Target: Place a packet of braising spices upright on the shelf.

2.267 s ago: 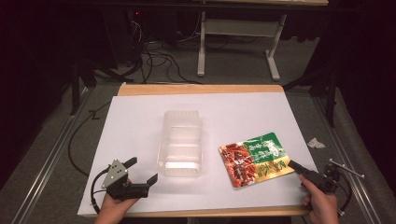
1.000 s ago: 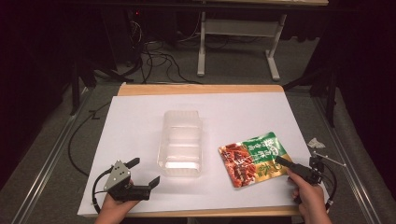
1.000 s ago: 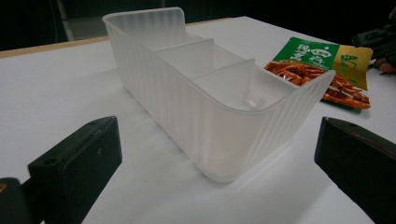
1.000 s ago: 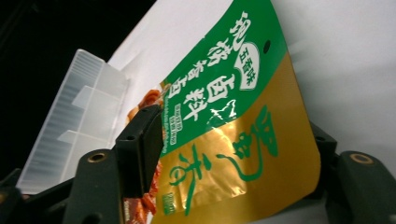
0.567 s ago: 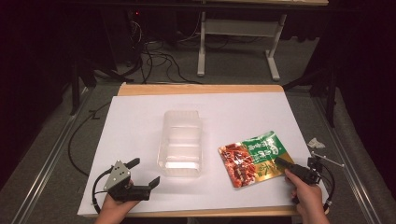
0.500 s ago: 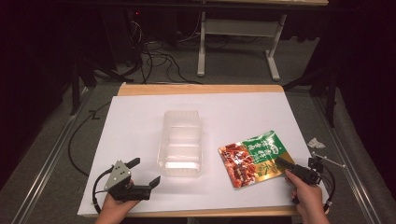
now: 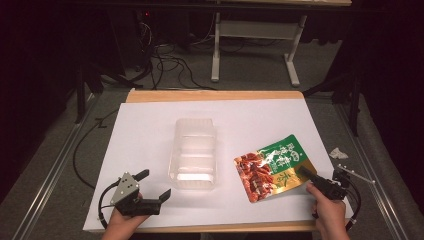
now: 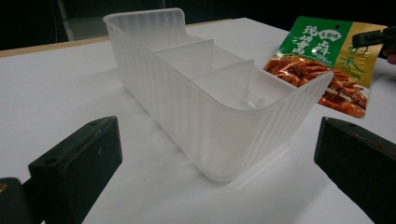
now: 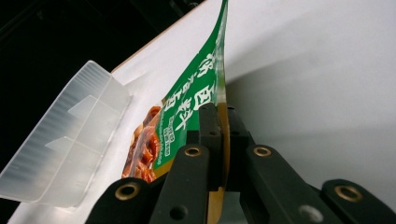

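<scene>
1. the right gripper (image 7: 306, 174) sits at the near right of the table, in the person's right hand (image 7: 327, 210); its jaws have just been closing and now clamp the gold edge of the snack pouch (image 7: 272, 166)
2. in the right gripper view the two black jaws (image 9: 219, 140) stand nearly together with the thin pouch (image 9: 187, 116) pinched edge-on between the pads, the green and red print to the left of them
3. the pouch lies on the white table cover (image 7: 150, 125), right of the clear plastic tray, its gripped edge raised a little; from the left gripper view the pouch (image 8: 322, 60) is just beyond the tray's far corner, with the right gripper's tip (image 8: 371, 37) on its gold side
4. the left gripper (image 7: 153, 186) rests at the near left in the left hand (image 7: 122, 225), jaws spread wide and holding nothing
5. its own view shows the two pads (image 8: 74, 158) far apart, the clear divided tray (image 8: 210, 84) standing between and beyond them, untouched
6. the tray (image 7: 195, 152) stands mid-table, three compartments, all bare
</scene>
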The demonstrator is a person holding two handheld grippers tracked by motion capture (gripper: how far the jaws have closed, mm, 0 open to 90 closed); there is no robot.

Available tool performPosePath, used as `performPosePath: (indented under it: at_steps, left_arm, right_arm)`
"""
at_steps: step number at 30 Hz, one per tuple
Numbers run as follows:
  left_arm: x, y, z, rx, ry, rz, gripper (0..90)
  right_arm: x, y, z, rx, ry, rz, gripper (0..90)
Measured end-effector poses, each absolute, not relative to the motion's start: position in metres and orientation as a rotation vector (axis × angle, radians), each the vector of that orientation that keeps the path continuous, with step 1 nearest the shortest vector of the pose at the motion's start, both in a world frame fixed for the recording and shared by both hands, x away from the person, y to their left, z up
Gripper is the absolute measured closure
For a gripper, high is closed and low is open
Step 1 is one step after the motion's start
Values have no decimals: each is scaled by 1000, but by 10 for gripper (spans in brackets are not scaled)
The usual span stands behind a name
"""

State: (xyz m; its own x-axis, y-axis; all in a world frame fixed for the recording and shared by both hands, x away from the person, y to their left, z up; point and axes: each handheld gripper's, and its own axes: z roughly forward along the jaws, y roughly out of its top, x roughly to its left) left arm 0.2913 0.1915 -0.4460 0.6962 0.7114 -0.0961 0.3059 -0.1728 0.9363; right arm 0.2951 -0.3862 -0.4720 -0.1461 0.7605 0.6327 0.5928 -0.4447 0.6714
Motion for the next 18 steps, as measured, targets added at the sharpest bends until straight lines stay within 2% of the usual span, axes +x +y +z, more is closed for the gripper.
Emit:
performPosePath:
  at_steps: [18]
  left_arm:
    - [289, 193, -444, 1754, 805, 456, 16]
  right_arm:
    - [283, -353, -424, 1570, 1593, 1661, 900]
